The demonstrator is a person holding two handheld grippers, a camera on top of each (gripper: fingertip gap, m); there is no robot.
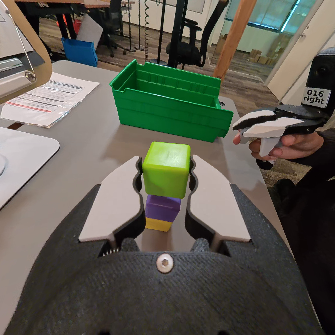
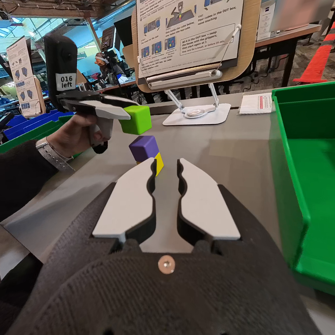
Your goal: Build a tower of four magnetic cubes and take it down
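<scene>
The left claw (image 1: 165, 169) pinches a lime cube (image 1: 166, 170), lifted just above a purple cube (image 1: 162, 208) stacked on a yellow cube (image 1: 157, 224). Only the right wrist view shows that gap. The right claw (image 2: 165, 167) is spread and holds nothing, its left finger hiding part of the yellow cube. A green bin (image 1: 168, 101) sits on the table (image 1: 90, 145) beyond the left claw.

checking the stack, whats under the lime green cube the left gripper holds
A gap, then the purple cube, resting on a yellow cube on the grey table. The lime green cube hangs clear. The right gripper's finger covers part of the yellow cube.
</scene>
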